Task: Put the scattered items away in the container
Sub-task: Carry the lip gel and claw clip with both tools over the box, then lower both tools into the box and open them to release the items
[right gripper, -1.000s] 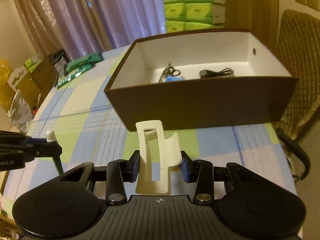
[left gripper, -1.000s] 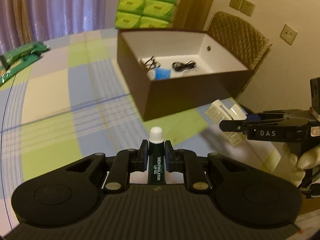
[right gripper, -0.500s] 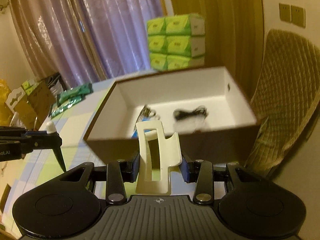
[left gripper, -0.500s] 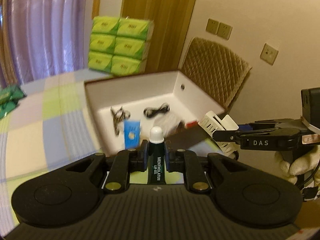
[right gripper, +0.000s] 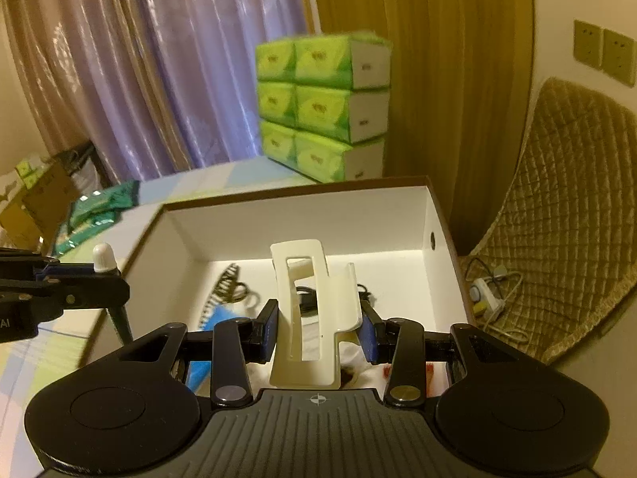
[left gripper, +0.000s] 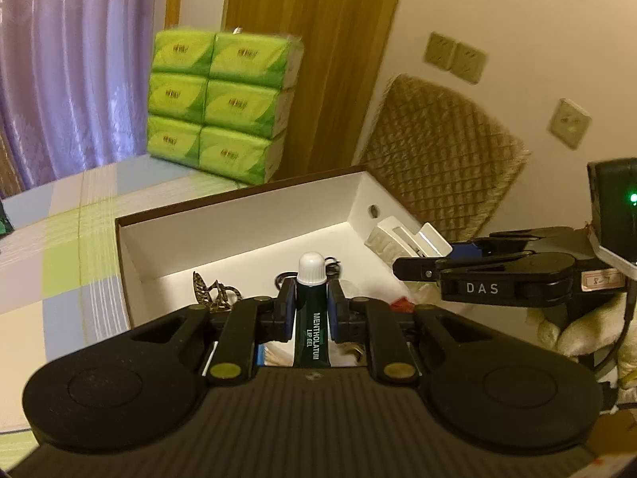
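Observation:
My left gripper [left gripper: 311, 310] is shut on a dark green lip gel tube [left gripper: 311, 318] with a white cap, held over the brown box [left gripper: 239, 235] with a white inside. My right gripper [right gripper: 318, 324] is shut on a cream hair claw clip [right gripper: 310, 318], also above the box [right gripper: 398, 215]. Seen from the left wrist, the right gripper [left gripper: 414, 263] holds the clip [left gripper: 402, 239] by the box's right wall. The right wrist view shows the left gripper [right gripper: 99, 279] at the box's left wall. Inside lie a black cable [right gripper: 306, 292], a patterned hair clip [left gripper: 211, 292] and a blue packet [right gripper: 199, 370].
A stack of green tissue packs [left gripper: 223, 103] stands behind the box on the checked tablecloth [left gripper: 59, 263]. A quilted chair back [left gripper: 438, 167] is at the right. Green packets [right gripper: 95, 215] lie at the table's far left. A power strip [right gripper: 485, 294] lies on the floor.
Both grippers have risen and moved forward from in front of the box to over its open top, still holding the lip gel tube and the claw clip.

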`<state>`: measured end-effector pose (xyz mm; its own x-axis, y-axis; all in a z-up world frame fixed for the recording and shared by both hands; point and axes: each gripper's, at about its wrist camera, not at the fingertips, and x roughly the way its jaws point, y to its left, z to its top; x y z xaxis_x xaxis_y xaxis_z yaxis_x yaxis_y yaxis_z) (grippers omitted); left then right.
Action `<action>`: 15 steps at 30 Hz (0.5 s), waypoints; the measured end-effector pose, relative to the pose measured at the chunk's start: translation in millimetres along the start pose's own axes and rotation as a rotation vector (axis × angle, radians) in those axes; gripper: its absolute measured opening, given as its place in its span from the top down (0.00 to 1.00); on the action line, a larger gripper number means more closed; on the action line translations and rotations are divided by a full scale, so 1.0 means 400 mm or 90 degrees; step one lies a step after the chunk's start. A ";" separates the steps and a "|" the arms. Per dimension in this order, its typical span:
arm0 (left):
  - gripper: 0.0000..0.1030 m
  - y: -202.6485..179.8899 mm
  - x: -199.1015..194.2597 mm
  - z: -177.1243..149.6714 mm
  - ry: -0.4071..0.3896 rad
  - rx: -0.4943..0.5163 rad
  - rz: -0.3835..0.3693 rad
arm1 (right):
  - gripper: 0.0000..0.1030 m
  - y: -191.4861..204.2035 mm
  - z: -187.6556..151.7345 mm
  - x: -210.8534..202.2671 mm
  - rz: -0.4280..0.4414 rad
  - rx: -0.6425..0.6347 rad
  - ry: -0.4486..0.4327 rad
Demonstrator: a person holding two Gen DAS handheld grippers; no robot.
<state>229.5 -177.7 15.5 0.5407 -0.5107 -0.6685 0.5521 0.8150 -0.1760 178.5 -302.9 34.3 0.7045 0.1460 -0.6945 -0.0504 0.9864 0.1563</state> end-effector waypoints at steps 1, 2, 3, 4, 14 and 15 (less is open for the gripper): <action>0.88 0.008 0.030 0.010 0.010 -0.006 0.002 | 0.63 -0.008 0.012 0.025 -0.003 0.001 0.012; 0.88 0.016 0.059 0.020 0.021 -0.013 0.007 | 0.63 -0.018 0.023 0.048 -0.004 0.002 0.023; 0.88 0.023 0.085 0.026 0.030 -0.018 0.010 | 0.63 -0.027 0.035 0.073 -0.004 0.002 0.036; 0.88 0.031 0.117 0.036 0.041 -0.024 0.014 | 0.63 -0.034 0.046 0.097 -0.005 0.001 0.048; 0.88 0.067 0.343 0.066 0.125 -0.040 0.078 | 0.63 -0.059 0.089 0.251 -0.034 -0.044 0.127; 0.88 0.068 0.360 0.066 0.131 -0.037 0.083 | 0.63 -0.061 0.089 0.257 -0.035 -0.045 0.130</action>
<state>339.0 -236.3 -66.5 0.4607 -0.3390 -0.8203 0.4462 0.8873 -0.1161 277.5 -314.6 -15.9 0.5498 0.0972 -0.8296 -0.0709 0.9951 0.0696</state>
